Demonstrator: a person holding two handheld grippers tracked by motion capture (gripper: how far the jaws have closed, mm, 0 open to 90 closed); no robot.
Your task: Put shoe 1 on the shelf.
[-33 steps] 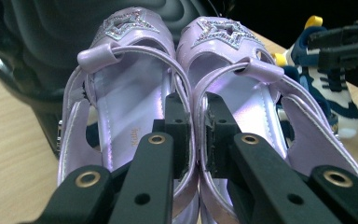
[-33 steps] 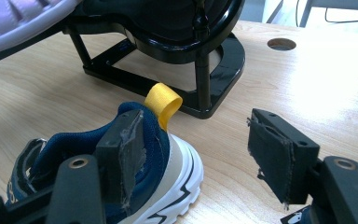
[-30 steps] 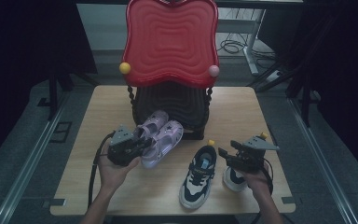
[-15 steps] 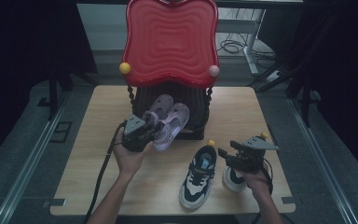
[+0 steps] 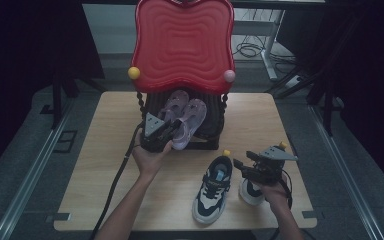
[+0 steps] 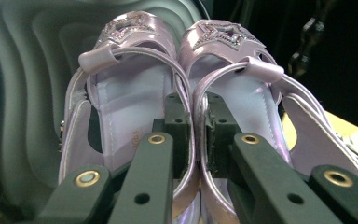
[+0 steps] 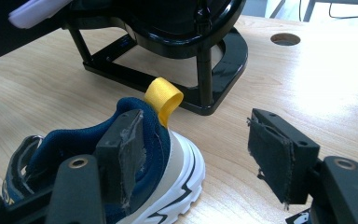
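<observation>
The purple sandals (image 6: 182,93) are two shoes held side by side by the left gripper (image 6: 193,135). Its jaws are nearly closed. One jaw sits inside each sandal, and they squeeze the two inner sides together between them. From above, the left gripper (image 5: 156,134) has the purple sandals (image 5: 184,117) right in front of it, toes pointing away from the hand. The sandals are over the black stand (image 5: 206,131) under the big red board (image 5: 182,45). It is hard to tell if they rest on the stand or hang just above it.

The right gripper (image 7: 205,154) is wide open. One jaw is inside the heel of a blue and white sneaker (image 7: 116,172), next to its yellow loop (image 7: 164,100). The other jaw is out in the air over the wooden table (image 7: 270,93), well apart from the shoe. It is not squeezing anything.

There are two sneakers. One sneaker (image 5: 213,187) lies just left of the right gripper (image 5: 252,170). The other sneaker (image 5: 249,191) is under that gripper. There are two grippers, one in each hand. A yellow ball (image 5: 134,73) and a pink ball (image 5: 229,76) sit at the sides of the red board.
</observation>
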